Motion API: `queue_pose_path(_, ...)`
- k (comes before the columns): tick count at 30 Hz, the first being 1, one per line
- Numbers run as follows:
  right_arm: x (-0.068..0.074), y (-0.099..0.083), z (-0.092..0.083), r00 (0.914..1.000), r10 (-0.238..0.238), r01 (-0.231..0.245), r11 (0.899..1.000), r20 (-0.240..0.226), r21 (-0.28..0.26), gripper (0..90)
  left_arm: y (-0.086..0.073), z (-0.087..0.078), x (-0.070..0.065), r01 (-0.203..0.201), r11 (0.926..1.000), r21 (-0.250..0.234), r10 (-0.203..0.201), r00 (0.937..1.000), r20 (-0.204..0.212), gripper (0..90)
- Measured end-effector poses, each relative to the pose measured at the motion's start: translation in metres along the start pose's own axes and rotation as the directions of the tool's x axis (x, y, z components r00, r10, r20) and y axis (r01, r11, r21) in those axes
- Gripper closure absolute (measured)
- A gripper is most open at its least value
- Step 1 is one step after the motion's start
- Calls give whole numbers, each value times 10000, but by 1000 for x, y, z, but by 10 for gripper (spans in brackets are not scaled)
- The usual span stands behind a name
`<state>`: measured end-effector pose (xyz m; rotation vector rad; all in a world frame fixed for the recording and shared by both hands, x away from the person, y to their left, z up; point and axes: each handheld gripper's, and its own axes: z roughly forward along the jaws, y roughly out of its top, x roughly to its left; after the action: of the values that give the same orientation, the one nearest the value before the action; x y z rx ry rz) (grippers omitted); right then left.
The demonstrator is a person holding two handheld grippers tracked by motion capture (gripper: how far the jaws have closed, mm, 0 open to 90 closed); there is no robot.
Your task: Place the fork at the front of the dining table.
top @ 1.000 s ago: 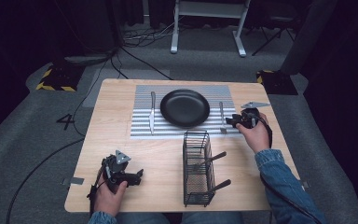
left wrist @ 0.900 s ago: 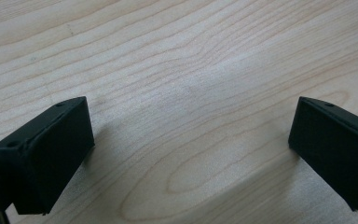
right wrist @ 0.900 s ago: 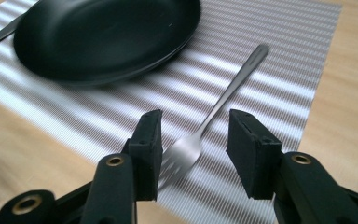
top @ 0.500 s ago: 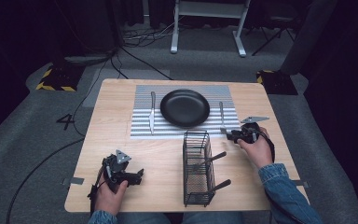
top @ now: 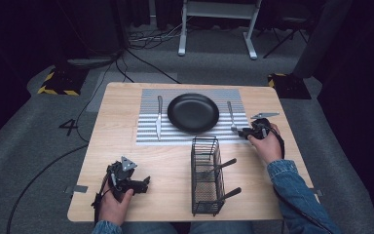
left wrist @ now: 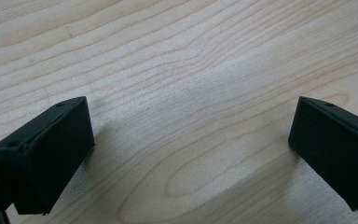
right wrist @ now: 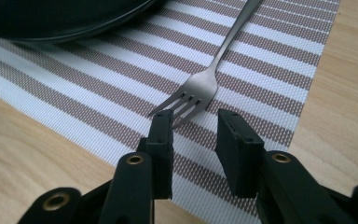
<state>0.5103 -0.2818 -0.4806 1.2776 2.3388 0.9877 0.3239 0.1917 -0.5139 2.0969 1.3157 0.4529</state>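
Right gripper [right wrist: 193, 122] sits low at the striped placemat's [top: 148, 134] right edge, jaws a narrow gap apart and holding nothing, just short of the tines of the fork [right wrist: 200, 88] lying right of the black plate [top: 193, 112]. Left gripper [top: 137, 184] rests on bare table [left wrist: 177, 60] near the front left, jaws wide apart, empty. Knife [top: 159, 117] lies left of the plate; wire basket [top: 206, 175] with two dark-handled utensils stands front of the mat.

Both grippers are black with blocky jaws, brass-coloured pivot screws, grey three-cornered plates; the person's sleeves [top: 292, 187] are denim.
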Motion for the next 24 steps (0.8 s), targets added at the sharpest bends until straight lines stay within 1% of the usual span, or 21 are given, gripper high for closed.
queue_pose_path(3, -3, 3, 4, 9999, 88, -88, 9999, 66, -70, 671, 0, 0, 0, 4, 10000, -3, -4, 10000, -4, 1)
queue_pose_path(4, -5, 4, 7, 9994, 351, -350, 9992, 17, -182, 655, 0, 0, 0, 5, 10000, -4, -5, 10000, -6, 1)
queue_pose_path(5, -5, 5, 8, 9992, 410, -410, 9989, 1, -218, 650, 0, 0, 0, 3, 10000, 0, -3, 10000, -3, 1)
queue_pose_path(8, -5, 4, 8, 9989, 458, -459, 9984, -20, -337, 623, 0, 0, 0, 3, 10000, -3, -3, 10000, -5, 1)
queue_pose_path(9, -6, 4, 7, 9987, 511, -512, 9977, -41, -434, 601, 0, 0, 0, 4, 10000, -4, -4, 10000, -8, 2)
queue_pose_path(10, -6, 4, 7, 9987, 511, -512, 9977, -41, -434, 601, 0, 0, 0, 4, 10000, -4, -4, 10000, -8, 1)
queue_pose_path(12, -9, 4, -1, 9979, 640, -642, 9951, -56, -748, 586, 0, 0, 0, -2, 10000, 3, 2, 10000, -6, 1)
queue_pose_path(13, -9, 4, -1, 9979, 640, -642, 9951, -56, -748, 586, 0, 0, 0, 4, 10000, -1, -4, 10000, -5, 1)
queue_pose_path(14, -10, 4, -5, 9981, 622, -624, 9945, -43, -845, 582, 0, 0, 0, 4, 10000, -1, -4, 10000, -5, 2)
queue_pose_path(15, -9, 5, -12, 9986, 520, -520, 9935, -25, -1017, 575, 0, 0, 0, 4, 10000, 0, -4, 10000, -3, 1)
queue_pose_path(16, -9, 5, -12, 9986, 520, -520, 9935, -25, -1017, 575, 0, 0, 0, 4, 10000, 0, -4, 10000, -3, 1)
queue_pose_path(17, -6, 5, -20, 9992, 387, -388, 9928, -34, -1135, 563, 0, 0, 0, 6, 10000, -1, -6, 10000, -4, 1)
queue_pose_path(19, -3, 4, -27, 9997, 245, -251, 9921, -60, -1230, 549, 0, 0, 0, 5, 10000, 0, -5, 10000, -6, 2)
queue_pose_path(20, -3, 4, -27, 9997, 245, -251, 9921, -60, -1230, 549, 0, 0, 0, 5, 10000, 0, -5, 10000, -6, 1)
queue_pose_path(21, 1, 2, -35, 9999, 117, -131, 9911, -112, -1325, 525, 0, 0, 0, 5, 10000, -3, -5, 10000, -9, 1)
queue_pose_path(23, 5, -1, -42, 9999, -6, -14, 9906, -145, -1368, 496, 0, 0, 0, 4, 10000, -4, -4, 10000, -9, 2)
queue_pose_path(24, 5, -1, -42, 9999, -6, -14, 9906, -145, -1368, 496, 0, 0, 0, 4, 10000, -4, -4, 10000, -9, 1)
